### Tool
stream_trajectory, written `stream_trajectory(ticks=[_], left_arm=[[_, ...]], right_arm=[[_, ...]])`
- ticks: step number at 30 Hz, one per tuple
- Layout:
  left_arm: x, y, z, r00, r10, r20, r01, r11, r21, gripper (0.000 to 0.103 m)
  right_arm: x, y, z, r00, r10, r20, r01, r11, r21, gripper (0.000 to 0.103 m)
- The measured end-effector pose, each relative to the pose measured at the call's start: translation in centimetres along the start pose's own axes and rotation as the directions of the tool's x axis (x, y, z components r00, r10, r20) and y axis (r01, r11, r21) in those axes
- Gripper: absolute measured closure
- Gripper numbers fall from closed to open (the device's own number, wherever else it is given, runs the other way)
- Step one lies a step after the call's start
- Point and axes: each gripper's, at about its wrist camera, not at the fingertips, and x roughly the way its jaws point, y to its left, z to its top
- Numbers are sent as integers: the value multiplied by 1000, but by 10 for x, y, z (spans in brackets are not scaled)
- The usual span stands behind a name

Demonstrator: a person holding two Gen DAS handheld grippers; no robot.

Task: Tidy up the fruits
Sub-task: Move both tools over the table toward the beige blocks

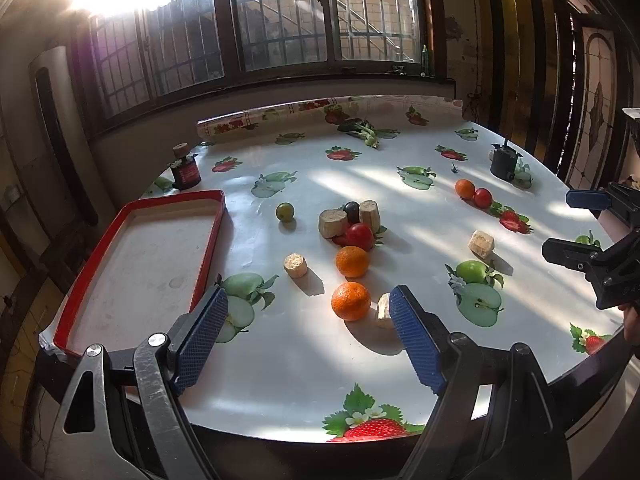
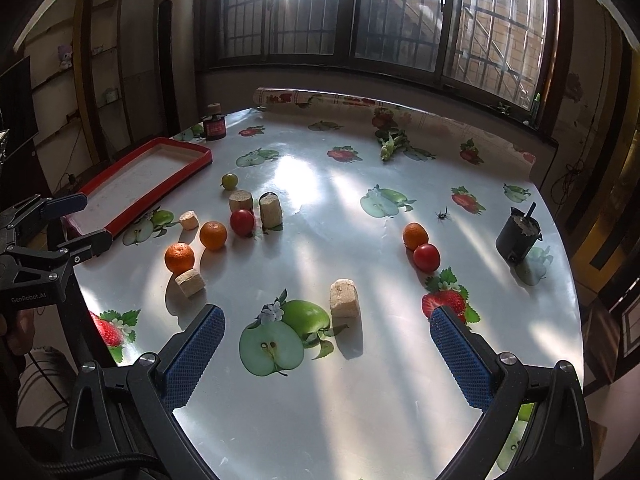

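Three oranges lie on the fruit-print table: one (image 1: 351,301) just inside my left gripper's right finger, one (image 1: 352,261) behind it, one (image 1: 465,188) far right beside a red tomato (image 1: 483,197). Another red tomato (image 1: 360,236), a dark fruit (image 1: 352,210) and a small green fruit (image 1: 285,212) sit mid-table. The red-rimmed tray (image 1: 208,248) at left holds nothing. My left gripper (image 1: 309,294) is open over the near table. My right gripper (image 2: 327,314) is open, with a cork block (image 2: 343,298) just ahead between its fingers; the far orange (image 2: 415,236) and tomato (image 2: 426,257) lie beyond.
Several cork blocks (image 1: 332,223) are scattered among the fruit. A black pot (image 2: 517,238) stands at the right edge, a dark jar (image 2: 215,124) at the back left, leafy greens (image 2: 390,142) and a rolled tablecloth (image 2: 360,100) at the back. The round table's edge runs close beneath both grippers.
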Motion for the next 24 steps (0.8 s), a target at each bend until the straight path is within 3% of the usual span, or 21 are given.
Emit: stream_trajectory(ticks=[7, 24], left_arm=[[-1, 2, -1, 1000, -19, -6, 19, 1000, -10, 20], [3, -10, -4, 995, -88, -41, 88, 996, -8, 20]], right_arm=[[-1, 7, -2, 1000, -28, -2, 28, 999, -41, 0], [0, -1, -7, 1000, -13, -4, 13, 999, -33, 0]])
